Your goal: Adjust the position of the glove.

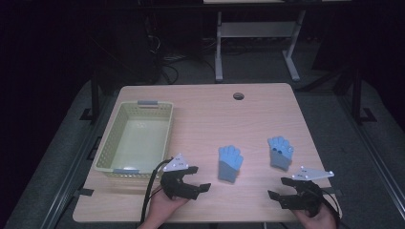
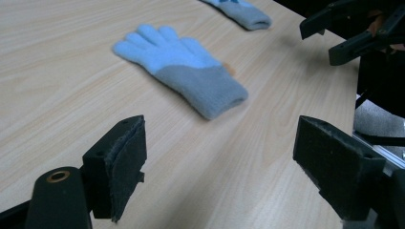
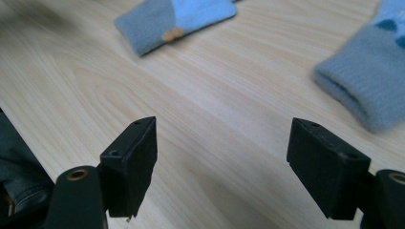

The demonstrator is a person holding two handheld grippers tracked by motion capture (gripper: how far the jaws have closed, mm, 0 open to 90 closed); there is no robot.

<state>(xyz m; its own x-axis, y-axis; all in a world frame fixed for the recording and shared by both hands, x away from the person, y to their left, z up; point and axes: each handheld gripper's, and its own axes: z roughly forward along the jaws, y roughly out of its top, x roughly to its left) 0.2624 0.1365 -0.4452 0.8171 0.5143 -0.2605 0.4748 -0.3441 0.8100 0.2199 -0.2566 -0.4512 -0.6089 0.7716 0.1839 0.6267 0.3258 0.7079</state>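
Two blue gloves with grey cuffs lie flat on the counter, apart: the left glove [image 1: 230,163] fingers pointing away, the right glove [image 1: 280,152] bearing what look like dark dots.

**What Is Found on the Wooden Table**

A light wooden table [image 1: 200,109] is seen from above. A pale yellow basket [image 1: 107,148] is set on its left side. Two blue gloves are laid flat near the front edge: one glove [image 1: 230,163] in the middle, the other glove [image 1: 280,152] further right. A small round hole [image 1: 238,96] is cut near the back edge.
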